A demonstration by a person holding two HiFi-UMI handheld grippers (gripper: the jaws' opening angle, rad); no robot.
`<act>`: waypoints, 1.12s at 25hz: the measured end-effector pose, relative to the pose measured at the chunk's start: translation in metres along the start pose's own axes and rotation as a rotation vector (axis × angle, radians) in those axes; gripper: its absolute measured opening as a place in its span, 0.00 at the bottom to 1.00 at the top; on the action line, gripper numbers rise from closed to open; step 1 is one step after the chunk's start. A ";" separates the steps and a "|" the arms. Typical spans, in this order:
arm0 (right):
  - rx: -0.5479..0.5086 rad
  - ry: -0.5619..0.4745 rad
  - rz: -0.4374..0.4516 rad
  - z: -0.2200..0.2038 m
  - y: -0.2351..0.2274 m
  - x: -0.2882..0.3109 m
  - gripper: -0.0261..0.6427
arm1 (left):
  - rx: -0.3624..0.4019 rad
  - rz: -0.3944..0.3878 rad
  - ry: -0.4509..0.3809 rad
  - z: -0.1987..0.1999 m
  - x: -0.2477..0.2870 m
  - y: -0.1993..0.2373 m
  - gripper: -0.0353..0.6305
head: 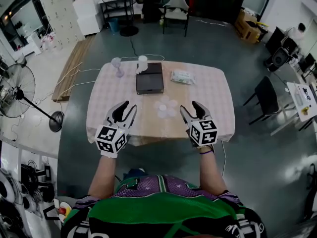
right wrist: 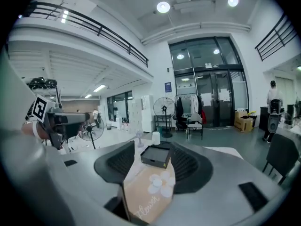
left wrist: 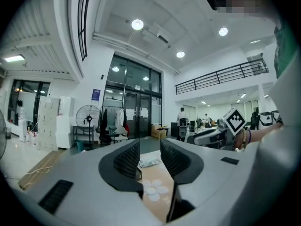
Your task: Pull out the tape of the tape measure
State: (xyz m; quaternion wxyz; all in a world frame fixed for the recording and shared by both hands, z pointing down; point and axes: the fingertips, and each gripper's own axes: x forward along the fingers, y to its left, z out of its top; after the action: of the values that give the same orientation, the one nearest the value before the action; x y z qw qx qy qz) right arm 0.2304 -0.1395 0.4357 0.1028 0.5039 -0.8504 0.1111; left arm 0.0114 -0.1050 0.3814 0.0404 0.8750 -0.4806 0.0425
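Left gripper (head: 128, 108) and right gripper (head: 189, 108) hover above the worktop (head: 208, 103), jaws spread, empty; tape measure unseen, so probably check the black tray (head: 149, 78) first.

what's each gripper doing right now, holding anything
left gripper: open, jaws apart, nothing between them
right gripper: open, jaws apart, nothing between them

The word "Flower" on the tablecloth (right wrist: 140, 196)
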 end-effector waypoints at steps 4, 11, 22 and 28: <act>-0.056 -0.055 -0.020 0.032 0.008 -0.006 0.40 | -0.011 -0.017 -0.041 0.023 -0.007 0.016 0.25; -0.098 -0.101 -0.053 0.062 0.017 -0.019 0.40 | 0.057 0.032 -0.090 0.052 -0.026 0.035 0.25; -0.139 -0.155 -0.072 0.084 0.039 -0.025 0.35 | 0.067 0.078 -0.108 0.060 -0.041 0.048 0.10; -0.096 -0.191 -0.054 0.091 0.051 -0.032 0.32 | 0.061 0.104 -0.135 0.066 -0.049 0.051 0.09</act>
State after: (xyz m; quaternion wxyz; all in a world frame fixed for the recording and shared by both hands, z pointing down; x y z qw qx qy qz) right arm 0.1951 -0.1161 0.3353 0.0481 0.5296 -0.8467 0.0188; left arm -0.0554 -0.0984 0.3121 -0.0210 0.8506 -0.5254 0.0001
